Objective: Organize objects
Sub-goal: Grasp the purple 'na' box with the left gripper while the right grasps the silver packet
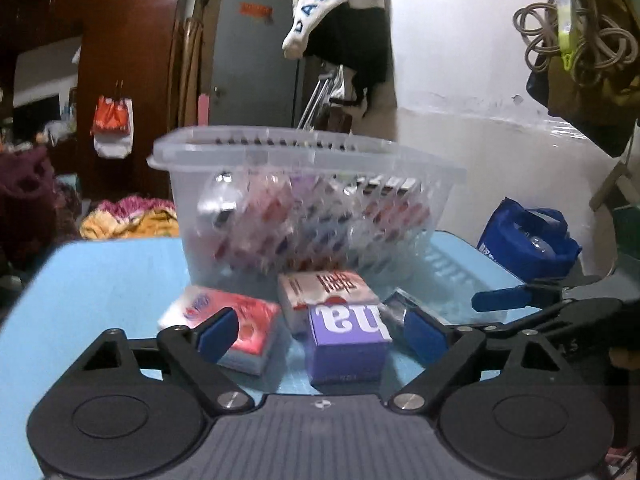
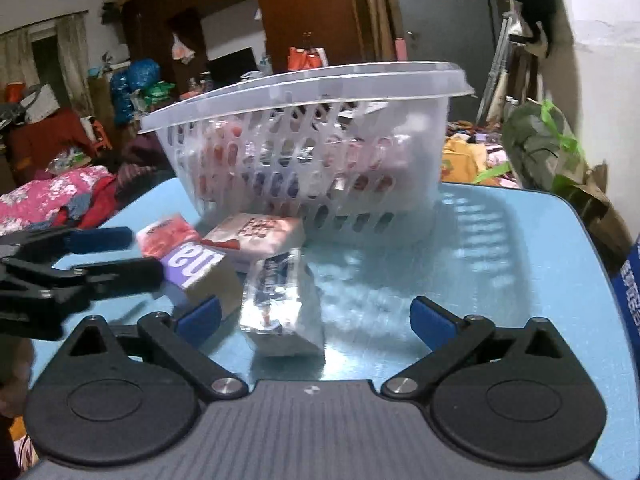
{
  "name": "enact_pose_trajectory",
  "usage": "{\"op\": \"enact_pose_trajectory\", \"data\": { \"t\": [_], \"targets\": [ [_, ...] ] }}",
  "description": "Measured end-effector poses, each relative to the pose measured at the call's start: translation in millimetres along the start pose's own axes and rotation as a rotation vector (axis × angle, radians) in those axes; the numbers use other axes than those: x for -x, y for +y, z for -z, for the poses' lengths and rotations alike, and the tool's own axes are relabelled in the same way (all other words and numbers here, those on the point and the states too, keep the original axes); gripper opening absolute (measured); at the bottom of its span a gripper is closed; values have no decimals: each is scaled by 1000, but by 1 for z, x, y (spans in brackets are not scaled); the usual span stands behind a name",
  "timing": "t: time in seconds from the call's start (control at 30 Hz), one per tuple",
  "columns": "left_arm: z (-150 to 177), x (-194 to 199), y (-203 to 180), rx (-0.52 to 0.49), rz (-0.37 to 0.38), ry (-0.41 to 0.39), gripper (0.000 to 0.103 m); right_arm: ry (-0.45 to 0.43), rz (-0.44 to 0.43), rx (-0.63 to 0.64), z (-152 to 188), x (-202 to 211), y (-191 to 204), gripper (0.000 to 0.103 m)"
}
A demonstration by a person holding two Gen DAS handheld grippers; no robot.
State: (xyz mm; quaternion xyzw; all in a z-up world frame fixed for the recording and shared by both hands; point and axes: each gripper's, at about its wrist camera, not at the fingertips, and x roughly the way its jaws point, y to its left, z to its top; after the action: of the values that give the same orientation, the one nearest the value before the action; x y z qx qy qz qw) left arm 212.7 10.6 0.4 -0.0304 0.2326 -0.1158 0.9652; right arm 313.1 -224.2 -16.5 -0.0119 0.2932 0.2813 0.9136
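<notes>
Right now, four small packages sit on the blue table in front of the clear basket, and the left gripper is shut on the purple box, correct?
Not quite. The left gripper is open around the purple box, not shut on it, as the left wrist view shows. Four packages do sit on the blue table before the clear basket.

Left gripper point(image 1: 320, 330) and right gripper point(image 2: 316, 316) both sit low in frame, jaws spread wide, gripping nothing.
</notes>
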Motion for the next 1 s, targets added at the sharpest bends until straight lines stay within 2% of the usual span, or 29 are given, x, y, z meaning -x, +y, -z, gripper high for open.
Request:
{"op": "enact_pose_trajectory", "data": {
  "t": [0.07,0.1,0.17,0.2,0.27,0.53,0.73,0.9,1.0],
  "targets": [
    [2,-3,3,12,14,15,92,14,20,36,0,-3,7,91],
    [4,-4,-1,6,2,21,92,19,30,47,1,-5,9,88],
    [7,-7,-5,-12,-19,30,92,19,38,60,1,-7,12,74],
    [7,-10,-7,-16,-20,36,92,28,34,64,3,-8,10,71],
    [8,-12,-10,-18,-33,41,91,33,19,66,5,-7,10,47],
    [7,-18,-19,-27,-51,45,86,-69,34,-59,6,11,-12,46],
    [9,-22,-29,-47,-25,65,74,-98,51,-56,6,15,-10,46],
    [11,-23,-35,-70,-45,74,53,-113,44,-49,6,17,-9,46],
    [12,-21,-30,-43,-26,63,53,-120,46,-50,6,18,-8,46]
  ]
}}
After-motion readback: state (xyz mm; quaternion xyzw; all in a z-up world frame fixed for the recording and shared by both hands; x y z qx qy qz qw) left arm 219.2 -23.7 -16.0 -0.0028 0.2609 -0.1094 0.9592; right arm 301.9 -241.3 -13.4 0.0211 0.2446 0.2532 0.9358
